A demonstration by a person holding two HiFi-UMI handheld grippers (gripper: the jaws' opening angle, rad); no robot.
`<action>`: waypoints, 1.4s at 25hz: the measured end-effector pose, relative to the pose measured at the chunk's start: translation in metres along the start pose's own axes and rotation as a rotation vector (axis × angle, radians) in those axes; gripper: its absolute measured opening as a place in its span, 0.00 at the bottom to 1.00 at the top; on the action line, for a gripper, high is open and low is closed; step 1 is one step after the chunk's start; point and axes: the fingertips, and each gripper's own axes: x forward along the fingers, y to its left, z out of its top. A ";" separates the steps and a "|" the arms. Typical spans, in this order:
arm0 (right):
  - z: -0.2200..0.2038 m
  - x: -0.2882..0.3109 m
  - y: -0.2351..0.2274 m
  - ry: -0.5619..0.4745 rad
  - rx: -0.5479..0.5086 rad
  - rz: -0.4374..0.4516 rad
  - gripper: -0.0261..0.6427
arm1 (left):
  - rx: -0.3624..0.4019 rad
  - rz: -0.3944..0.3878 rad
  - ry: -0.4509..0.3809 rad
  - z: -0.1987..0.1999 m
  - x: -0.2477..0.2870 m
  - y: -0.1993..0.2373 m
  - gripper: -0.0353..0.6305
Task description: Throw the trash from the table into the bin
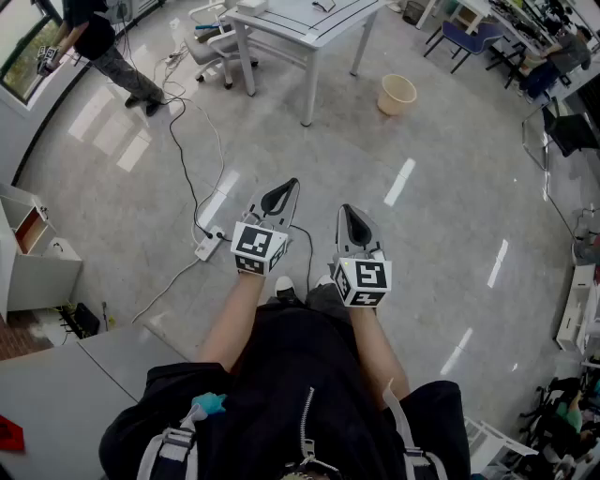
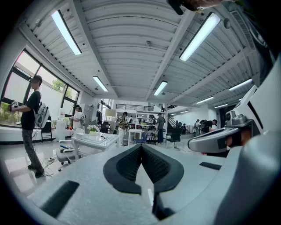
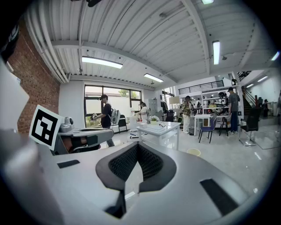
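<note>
Grey polished floor [image 1: 450, 234] across most of the head view. Task judged not yet begun: nothing picked up, nothing seen in the bin.

At far left, low in the frame, lay a grey tabletop [image 1: 56, 394] with a red scrap [image 1: 7, 433] at its edge, cut off by the frame; possibly trash, not told for certain. Next, on the floor, a white power strip [image 1: 208, 247] with its cables [image 1: 183, 150].

Then the left gripper [image 1: 286, 187], held level out in front, jaws brought together tip to tip, nothing between them. Beyond it and well apart stood a white table [image 1: 314, 26] bearing a few small items, too small to name as trash.

Beside the left, the right gripper [image 1: 348, 212], tipped slightly downward, jaws likewise pressed together and empty.

Further right, a pale yellow bin [image 1: 397, 94]: round, open-topped, upright on the floor near the white table's right side, interior seemingly bare.

Left to do, by this reading: everything, from reaching a table and gripping each piece to carrying it over and letting go above the bin.
</note>
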 end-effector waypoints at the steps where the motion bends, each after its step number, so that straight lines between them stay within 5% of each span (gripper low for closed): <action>1: 0.000 0.000 -0.002 0.001 0.002 -0.003 0.05 | 0.001 -0.001 0.001 0.000 0.002 -0.001 0.06; 35: -0.005 0.016 0.005 0.039 0.020 0.012 0.05 | -0.037 -0.031 0.020 -0.001 0.017 0.013 0.06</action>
